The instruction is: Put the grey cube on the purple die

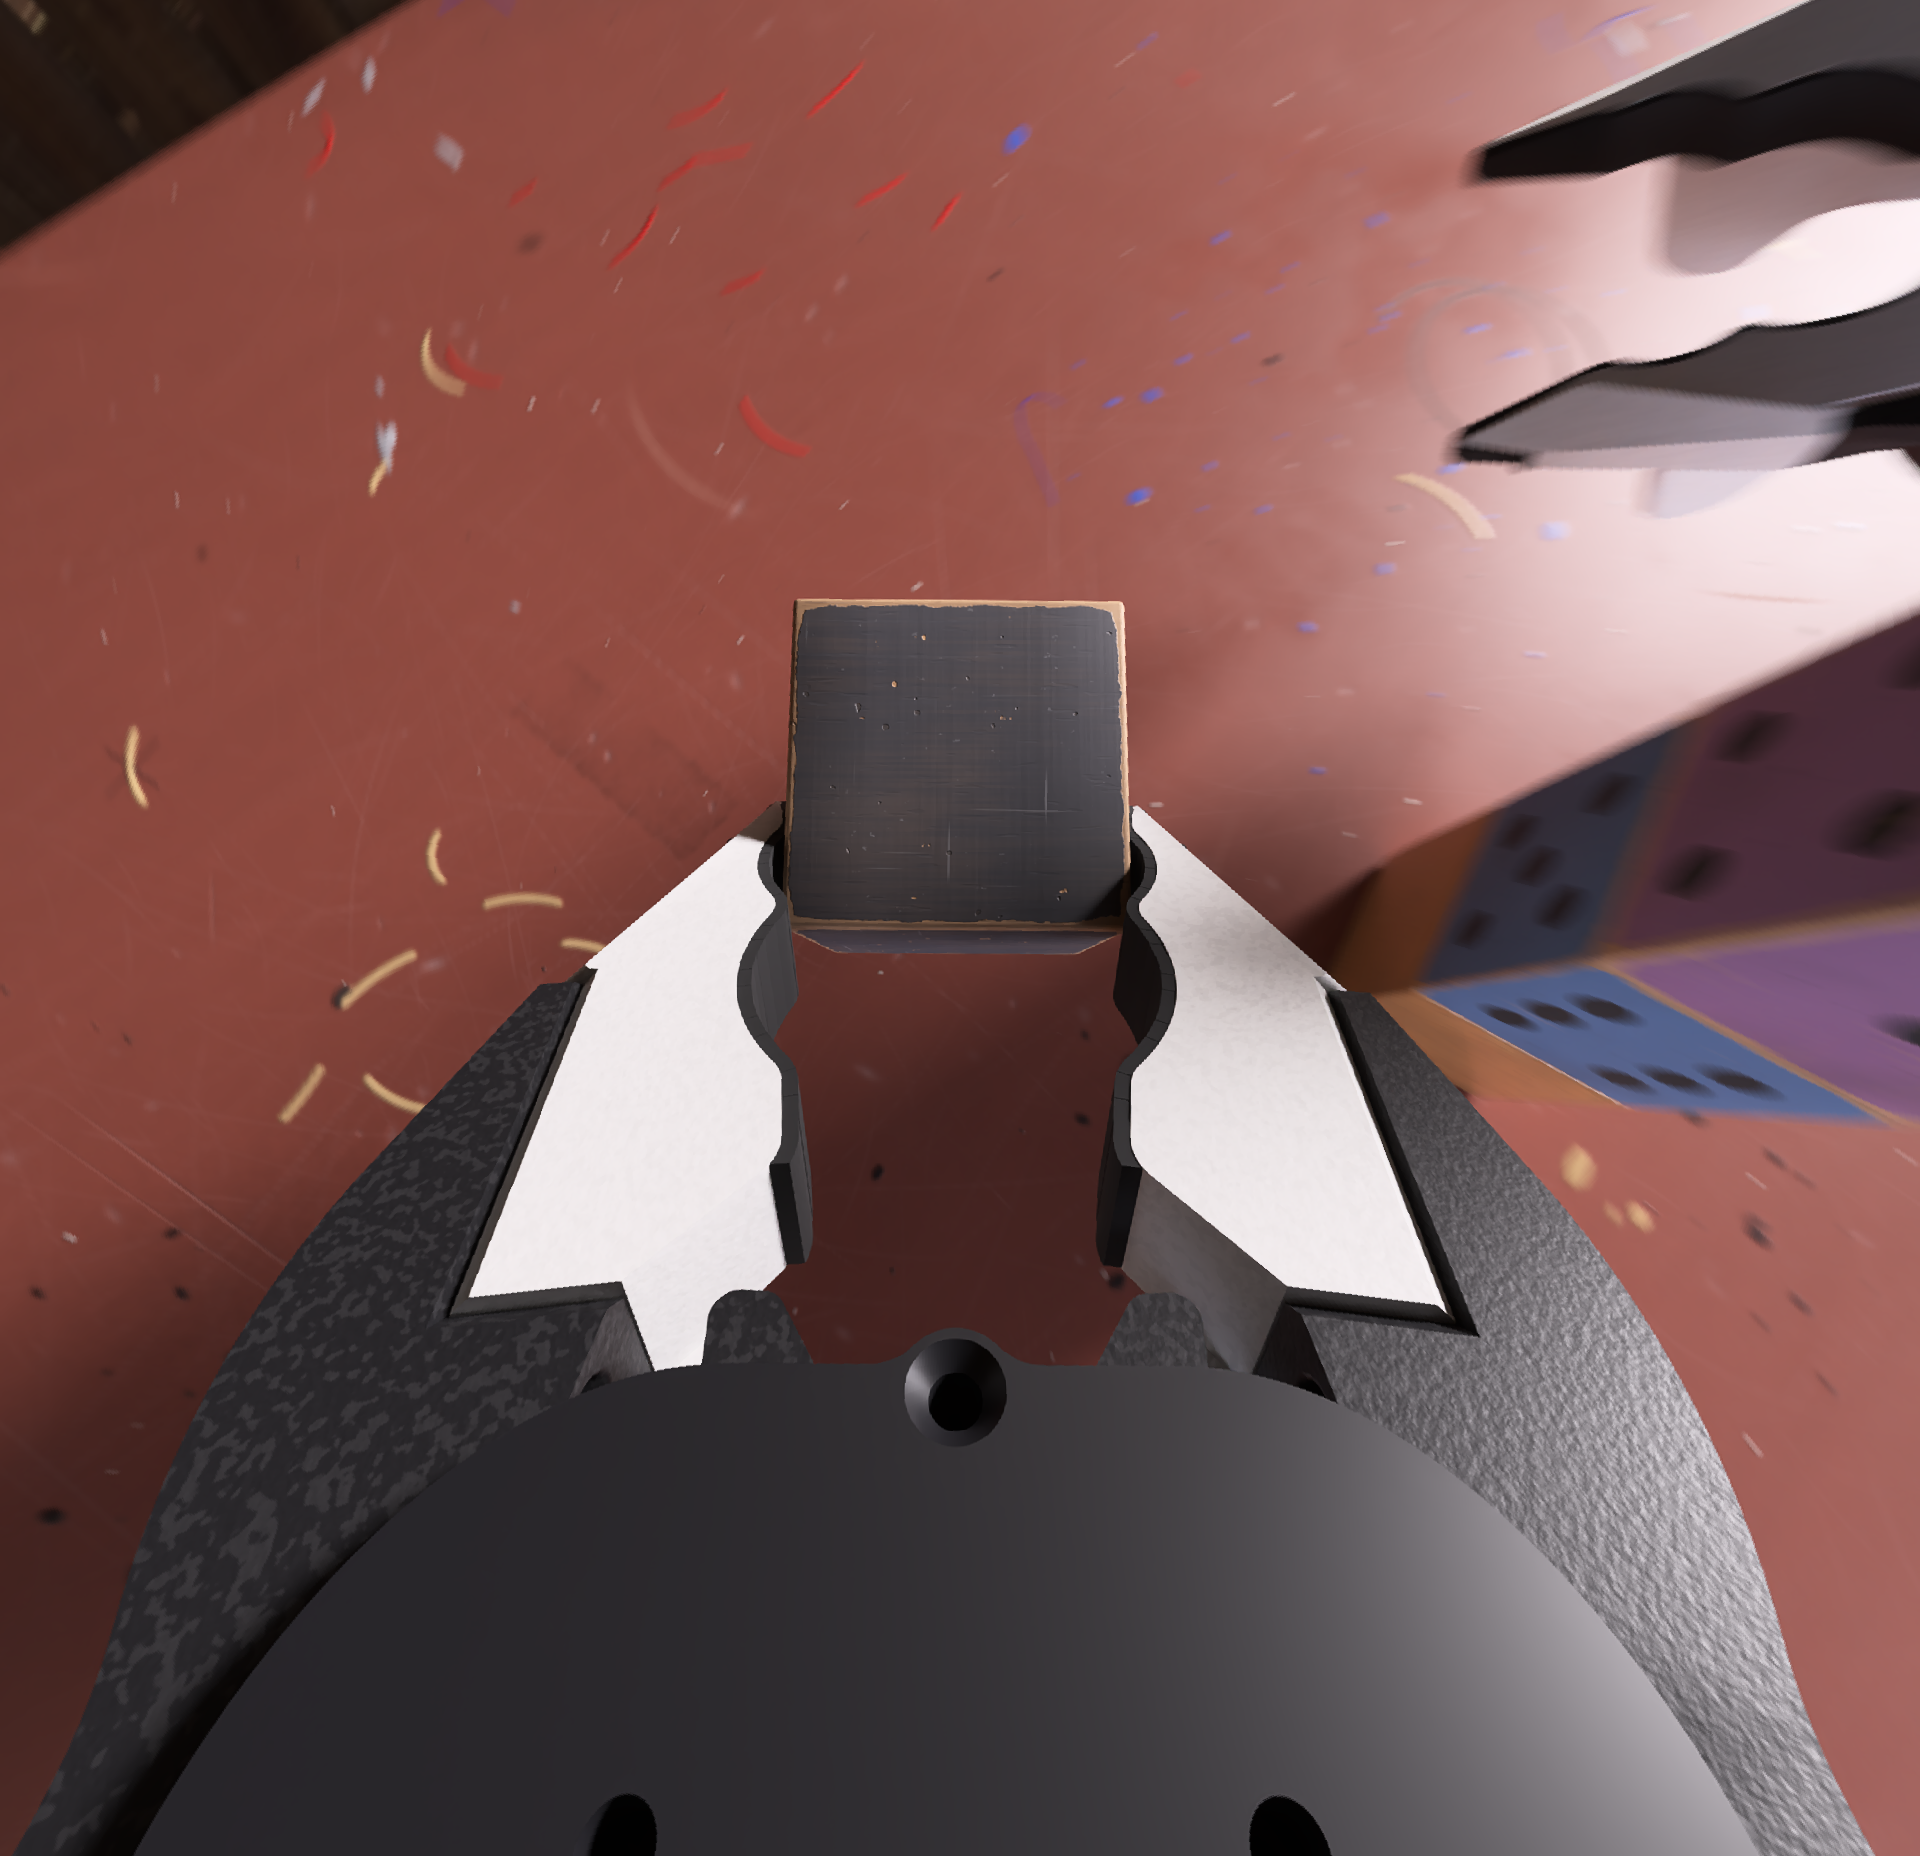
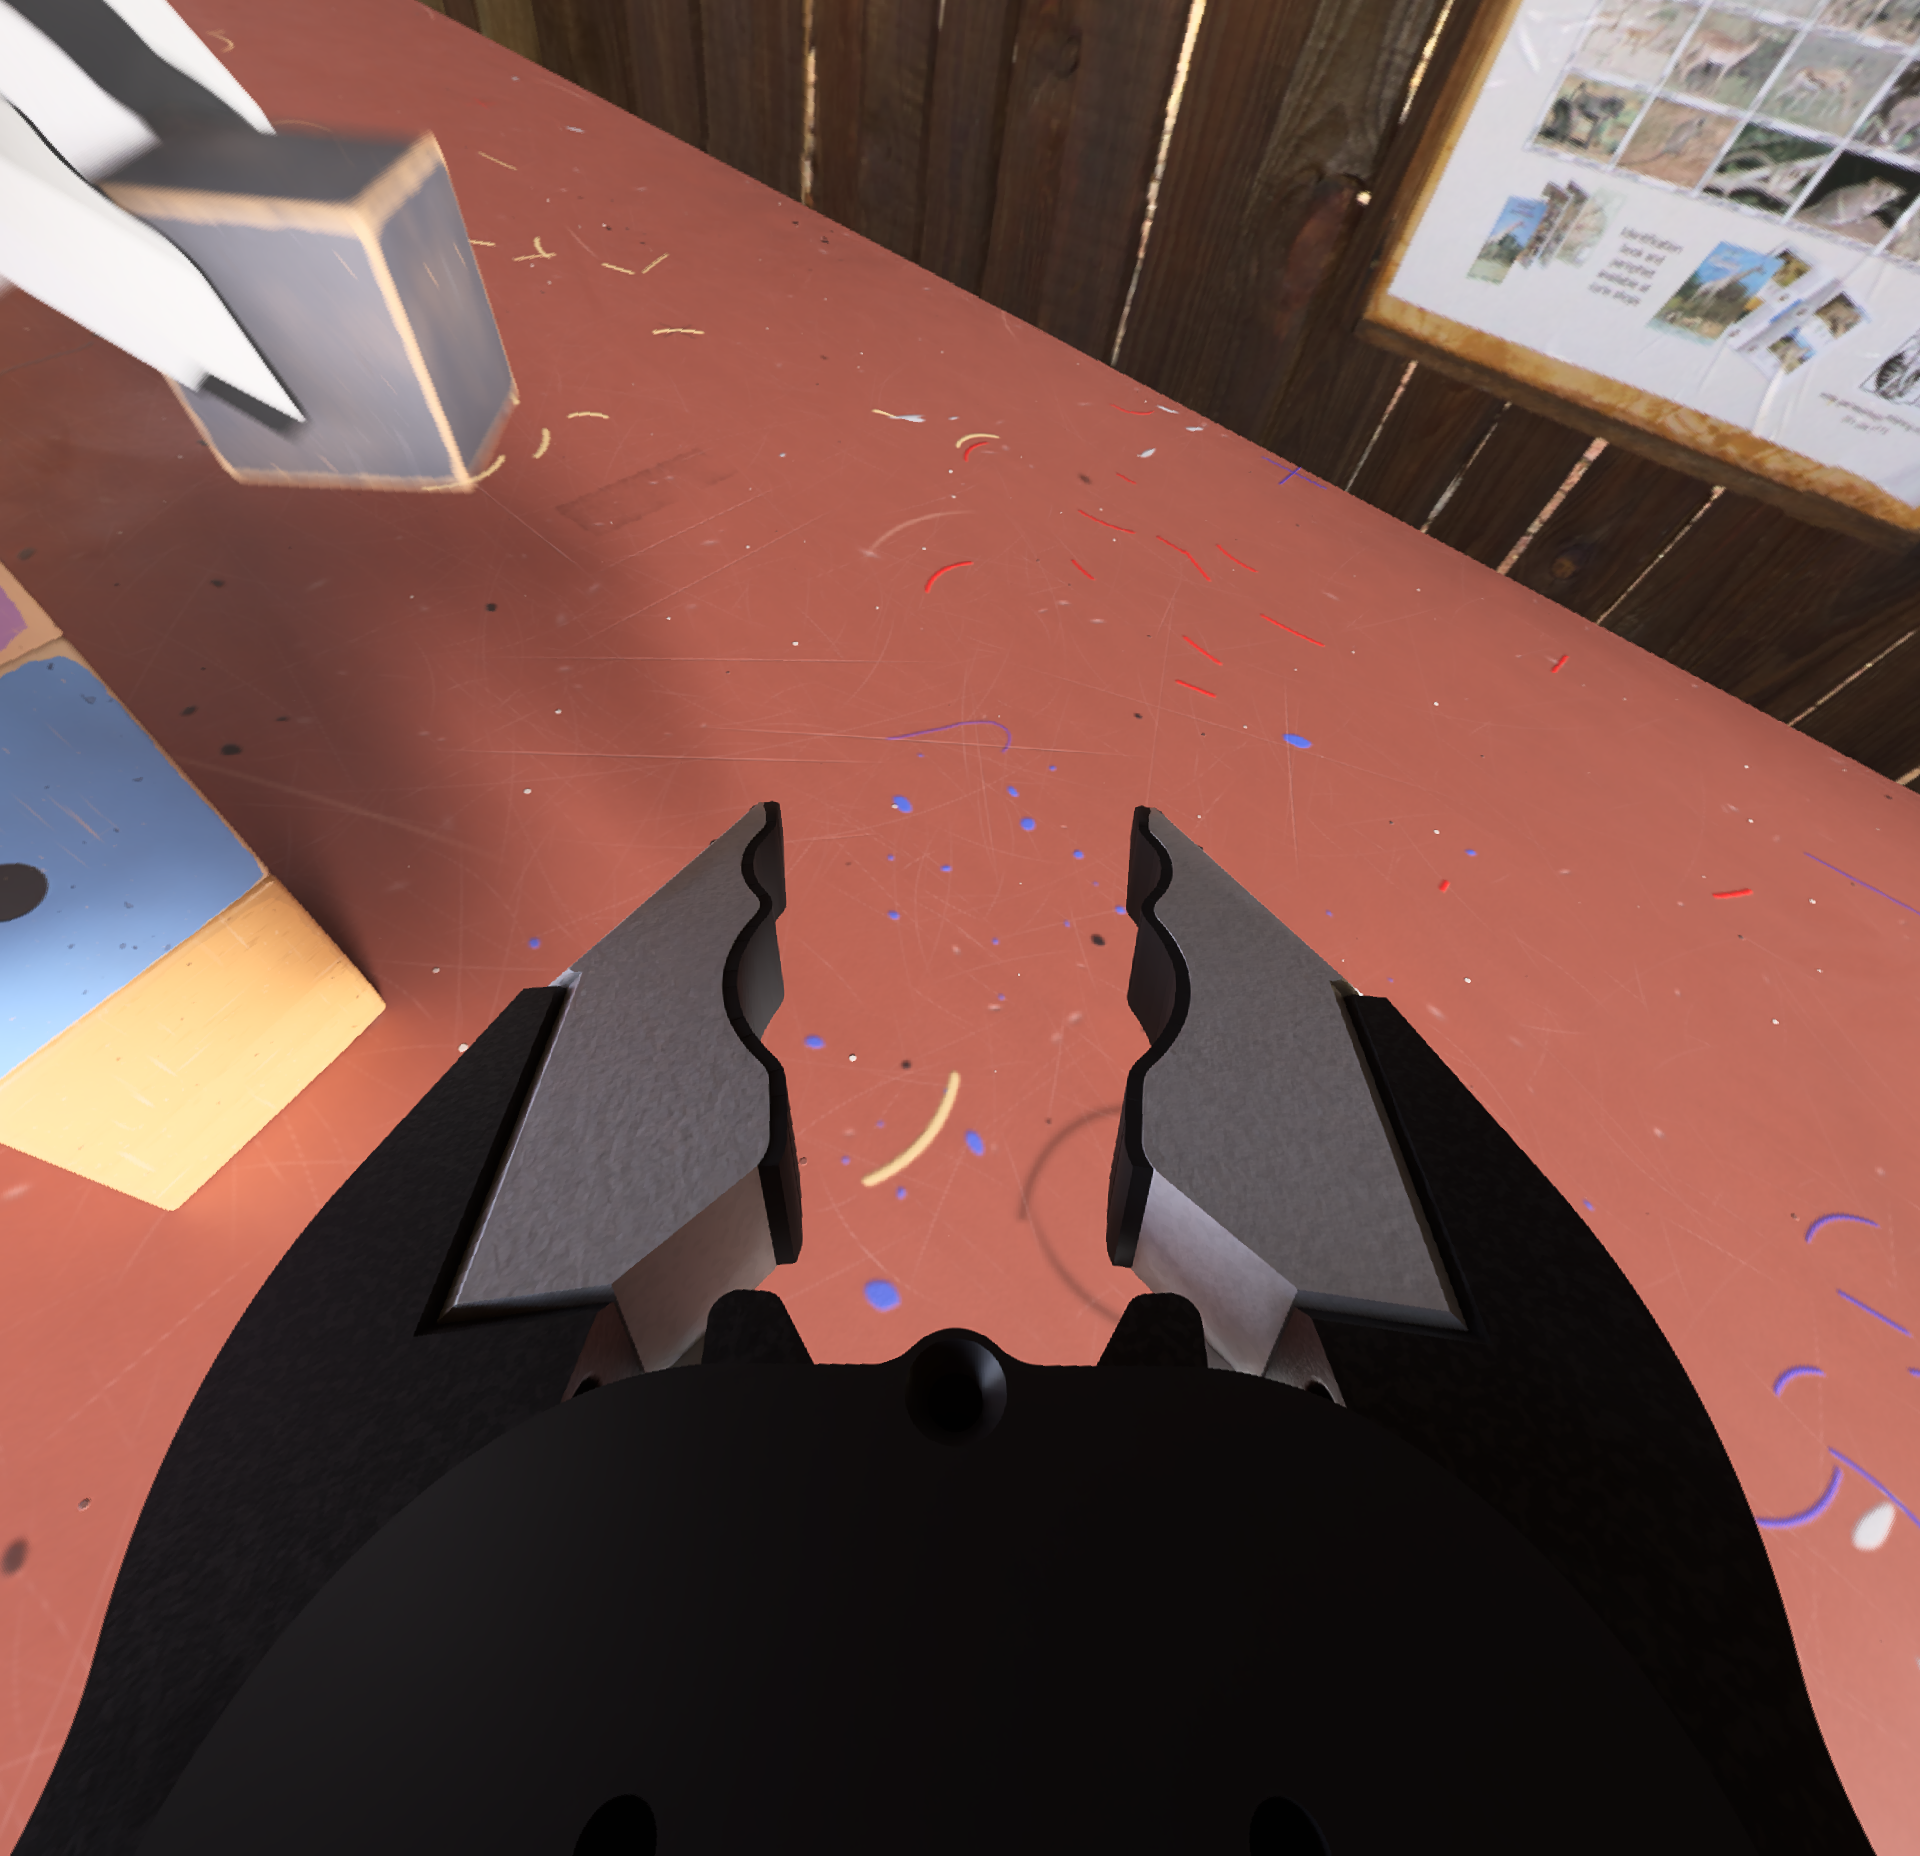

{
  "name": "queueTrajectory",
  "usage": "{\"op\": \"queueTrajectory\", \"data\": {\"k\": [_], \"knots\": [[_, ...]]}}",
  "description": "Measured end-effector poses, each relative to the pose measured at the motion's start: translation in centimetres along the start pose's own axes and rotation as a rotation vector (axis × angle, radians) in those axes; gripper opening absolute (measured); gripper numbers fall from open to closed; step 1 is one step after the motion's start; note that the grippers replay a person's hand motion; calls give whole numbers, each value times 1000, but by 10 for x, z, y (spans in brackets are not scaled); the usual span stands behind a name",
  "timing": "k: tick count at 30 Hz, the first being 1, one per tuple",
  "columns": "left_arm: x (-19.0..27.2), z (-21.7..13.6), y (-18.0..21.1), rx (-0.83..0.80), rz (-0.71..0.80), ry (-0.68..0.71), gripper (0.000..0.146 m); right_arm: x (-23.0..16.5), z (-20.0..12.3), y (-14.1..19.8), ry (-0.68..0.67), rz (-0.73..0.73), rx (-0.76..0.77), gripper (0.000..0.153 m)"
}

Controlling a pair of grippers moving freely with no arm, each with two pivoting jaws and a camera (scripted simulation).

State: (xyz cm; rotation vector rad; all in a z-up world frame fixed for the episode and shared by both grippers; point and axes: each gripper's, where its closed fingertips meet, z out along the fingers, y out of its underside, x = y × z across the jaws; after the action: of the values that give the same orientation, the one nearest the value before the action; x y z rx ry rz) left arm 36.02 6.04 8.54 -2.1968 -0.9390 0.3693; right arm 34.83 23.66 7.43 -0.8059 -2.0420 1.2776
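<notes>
Only from the right wrist: framed poster point(image 2: 1704, 175) behind table point(image 2: 831, 663).

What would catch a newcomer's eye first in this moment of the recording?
First, the grey cube pinched between the tips of the left claw, apparently held above the reddish table. Next, the purple die with blue faces, at the right edge of the left wrist view. The right claw hangs open and empty over the paint-flecked tabletop, with a framed picture board on the plank wall beyond.
</notes>
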Motion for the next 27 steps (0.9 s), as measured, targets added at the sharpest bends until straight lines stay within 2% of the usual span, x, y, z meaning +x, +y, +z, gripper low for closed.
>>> {"op": "queueTrajectory", "data": {"k": [6, 11, 16, 27], "knots": [[49, -65, -39, -5, 187, 159, 61, -5, 0, -1, -7, -24, -4, 67], [97, -89, -57, -47, 275, 303, 61, -5, 0, 1, -6, -25, -9, 67], [124, -90, -60, -96, 315, 365, 61, -4, -1, -1, -7, -14, 0, 67], [141, -78, -50, -139, 309, 408, 61, -4, -3, -5, -10, -17, 10, 67]]}}
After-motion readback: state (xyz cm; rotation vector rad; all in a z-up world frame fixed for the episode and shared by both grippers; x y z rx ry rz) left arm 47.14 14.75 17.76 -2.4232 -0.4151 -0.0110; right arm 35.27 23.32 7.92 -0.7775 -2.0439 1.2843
